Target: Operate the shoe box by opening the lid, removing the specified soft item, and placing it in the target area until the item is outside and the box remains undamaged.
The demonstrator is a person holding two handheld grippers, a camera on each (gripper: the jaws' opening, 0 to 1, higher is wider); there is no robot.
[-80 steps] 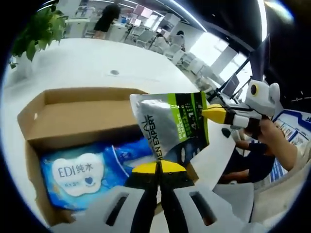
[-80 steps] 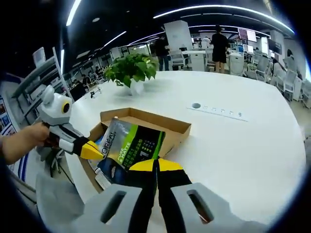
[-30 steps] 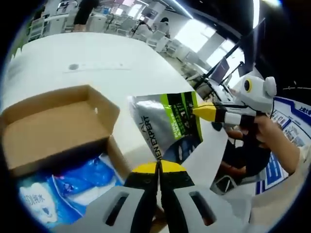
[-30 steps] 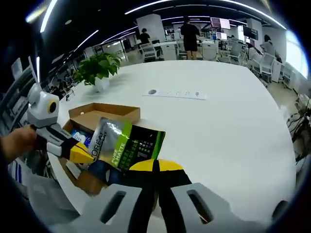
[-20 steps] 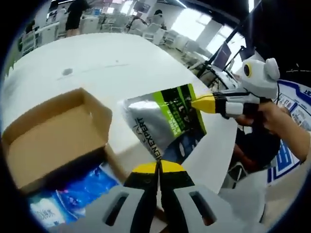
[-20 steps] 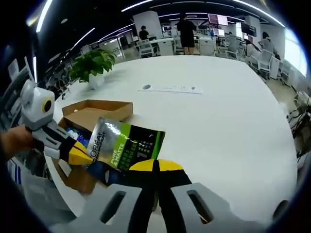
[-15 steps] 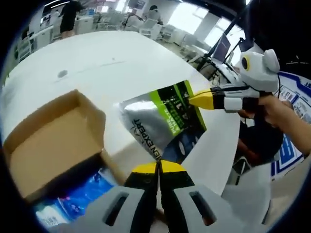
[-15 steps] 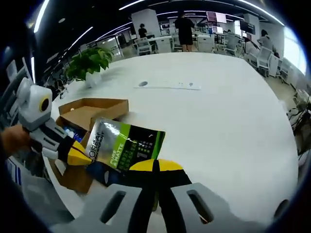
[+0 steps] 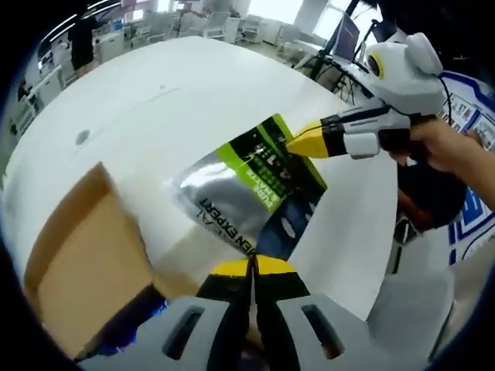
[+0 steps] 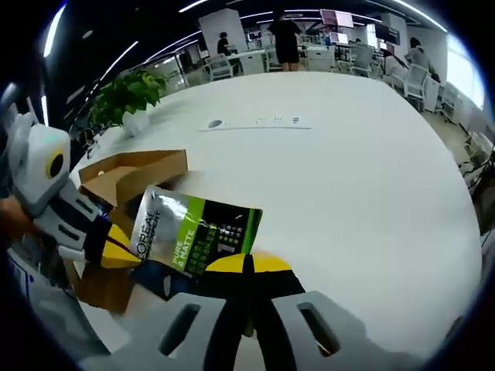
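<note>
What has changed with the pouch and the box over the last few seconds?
The pouch, held over the open box earlier, has been carried sideways off it and now hangs over the white table. Left gripper and right gripper stay clamped on it; the box stays open.

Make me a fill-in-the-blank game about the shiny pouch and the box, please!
The pouch is held by ___ grippers at once.
The box on the table is made of ___.
The potted plant has ___ leaves.
The tips of the right gripper are coloured ___.

Missing words: two; cardboard; green; yellow
</note>
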